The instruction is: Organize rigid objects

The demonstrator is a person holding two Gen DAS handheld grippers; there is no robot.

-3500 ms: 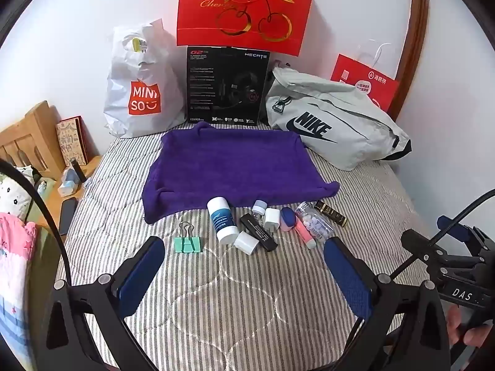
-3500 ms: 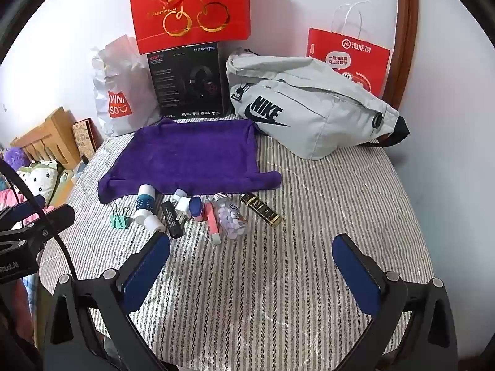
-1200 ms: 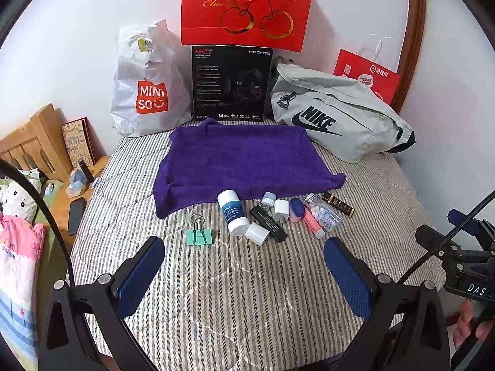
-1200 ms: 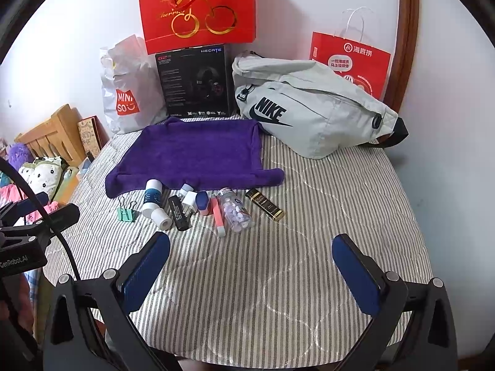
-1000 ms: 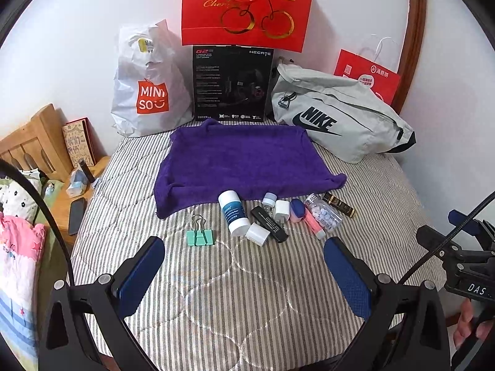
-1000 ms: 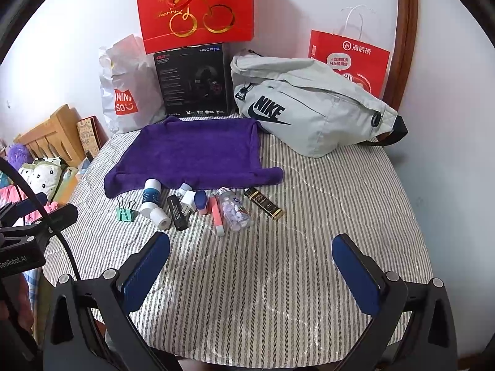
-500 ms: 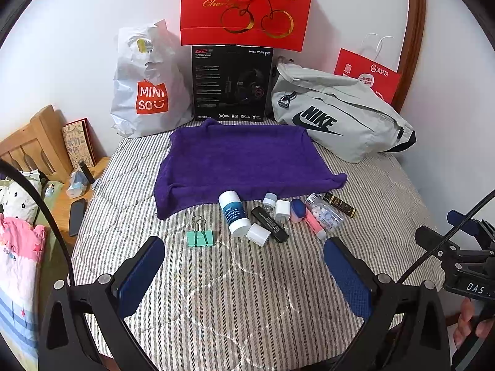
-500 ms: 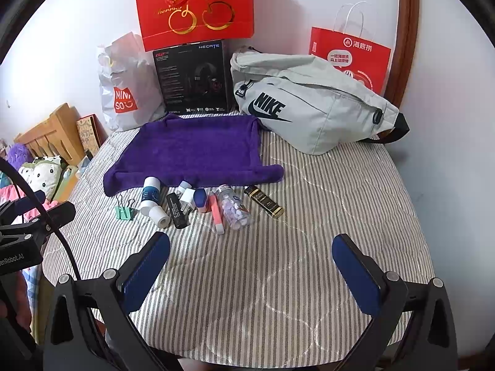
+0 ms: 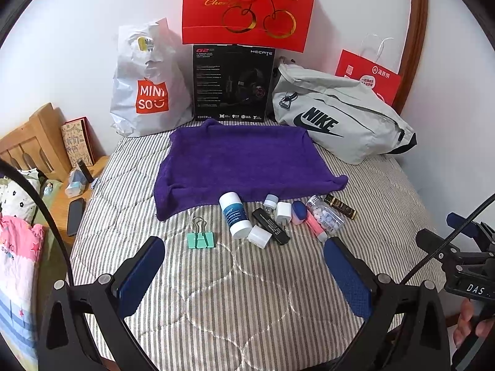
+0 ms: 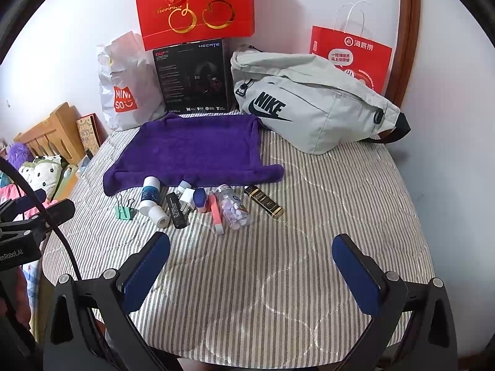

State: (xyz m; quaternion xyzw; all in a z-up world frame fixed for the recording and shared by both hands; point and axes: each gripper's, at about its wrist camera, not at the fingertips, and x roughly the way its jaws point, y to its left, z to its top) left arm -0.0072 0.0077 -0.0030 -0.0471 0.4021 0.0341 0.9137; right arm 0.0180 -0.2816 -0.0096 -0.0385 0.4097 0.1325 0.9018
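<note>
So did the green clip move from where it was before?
No. The green clip sits just below the purple towel's left corner and left of the white bottle, same as earlier. Only the camera view shifted slightly.

Ahead of the left gripper [image 9: 244, 259], the small print on the black box [image 9: 232, 83] is too fine to read, and the red cherry bag [image 9: 247, 6] above it is cut off by the top edge. The red paper bag [image 10: 351, 57] ahead and to the right of the right gripper [image 10: 252, 256] stands partly hidden behind the grey Nike bag [image 10: 312, 102]. The label on the white bottle [image 9: 235, 213] is blurred. The pink tube [image 9: 315, 227] lies partly hidden behind the pill jar [image 9: 326, 215]. At the left gripper's far right, a hand [image 9: 471, 324] shows only partly, cut off behind the other tool.
</note>
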